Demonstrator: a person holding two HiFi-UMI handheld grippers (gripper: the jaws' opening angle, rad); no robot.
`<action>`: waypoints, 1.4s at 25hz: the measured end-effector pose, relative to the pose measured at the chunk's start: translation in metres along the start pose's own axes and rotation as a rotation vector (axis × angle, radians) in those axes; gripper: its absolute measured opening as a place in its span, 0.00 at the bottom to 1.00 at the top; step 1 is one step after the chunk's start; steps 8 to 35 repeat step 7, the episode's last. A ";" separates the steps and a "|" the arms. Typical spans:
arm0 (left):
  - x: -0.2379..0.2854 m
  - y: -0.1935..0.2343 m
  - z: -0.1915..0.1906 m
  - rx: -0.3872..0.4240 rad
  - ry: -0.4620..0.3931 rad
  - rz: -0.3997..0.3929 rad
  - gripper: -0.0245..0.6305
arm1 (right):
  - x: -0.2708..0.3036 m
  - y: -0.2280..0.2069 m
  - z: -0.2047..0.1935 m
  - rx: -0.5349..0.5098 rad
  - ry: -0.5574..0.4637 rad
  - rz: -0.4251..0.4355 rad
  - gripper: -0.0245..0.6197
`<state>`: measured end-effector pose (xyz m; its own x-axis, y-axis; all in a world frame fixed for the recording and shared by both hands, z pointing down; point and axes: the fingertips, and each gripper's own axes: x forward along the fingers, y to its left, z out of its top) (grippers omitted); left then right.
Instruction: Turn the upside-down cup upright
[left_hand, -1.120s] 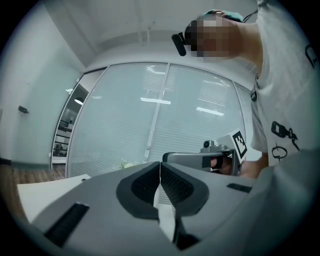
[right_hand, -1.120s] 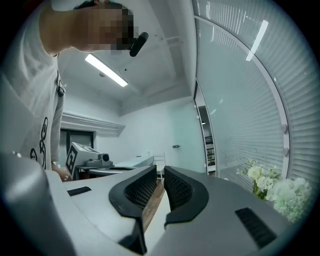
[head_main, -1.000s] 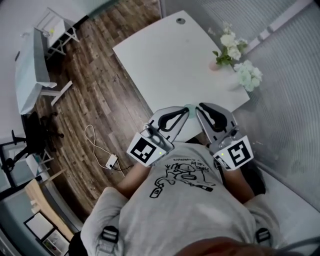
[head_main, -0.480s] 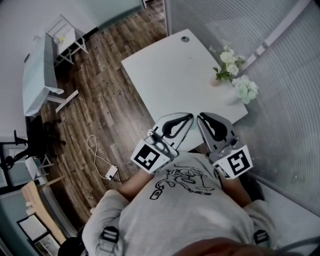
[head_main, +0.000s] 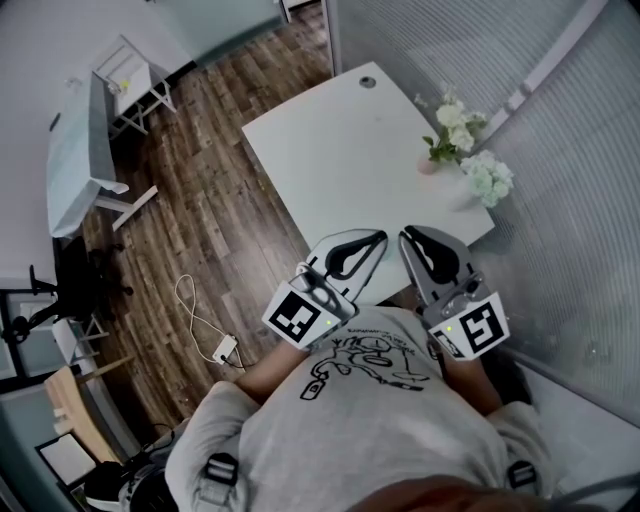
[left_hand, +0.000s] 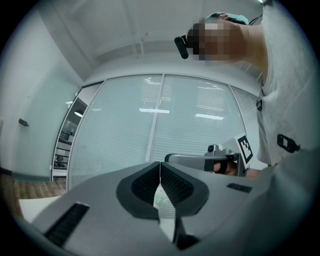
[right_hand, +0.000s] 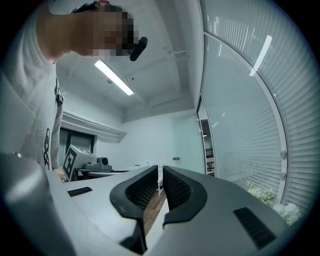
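left gripper (head_main: 376, 238) and right gripper (head_main: 407, 236) sit side by side above the white table (head_main: 345, 150) edge, both jaws closed together, empty.

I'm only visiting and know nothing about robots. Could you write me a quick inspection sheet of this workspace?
Surface: white table.
Job's things: nothing seen; no cup shows in any view.
Clutter: flowers on the table's side by the glass wall.
Grippers: left gripper and right gripper both shut and empty, held close to the person's chest.
Cables: cable with plug block lying on the wooden floor.
Surroundings: blinds behind the glass wall; pale desk across the floor.
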<state>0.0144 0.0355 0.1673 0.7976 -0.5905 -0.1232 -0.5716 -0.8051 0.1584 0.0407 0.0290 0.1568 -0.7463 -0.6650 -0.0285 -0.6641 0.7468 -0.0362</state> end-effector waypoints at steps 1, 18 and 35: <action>0.000 0.000 0.001 0.000 -0.001 0.000 0.05 | -0.001 0.000 0.001 -0.003 0.003 0.000 0.12; 0.003 -0.006 0.002 0.005 -0.007 -0.017 0.05 | -0.004 -0.001 -0.001 -0.003 0.005 -0.008 0.12; 0.003 -0.006 0.002 0.005 -0.007 -0.017 0.05 | -0.004 -0.001 -0.001 -0.003 0.005 -0.008 0.12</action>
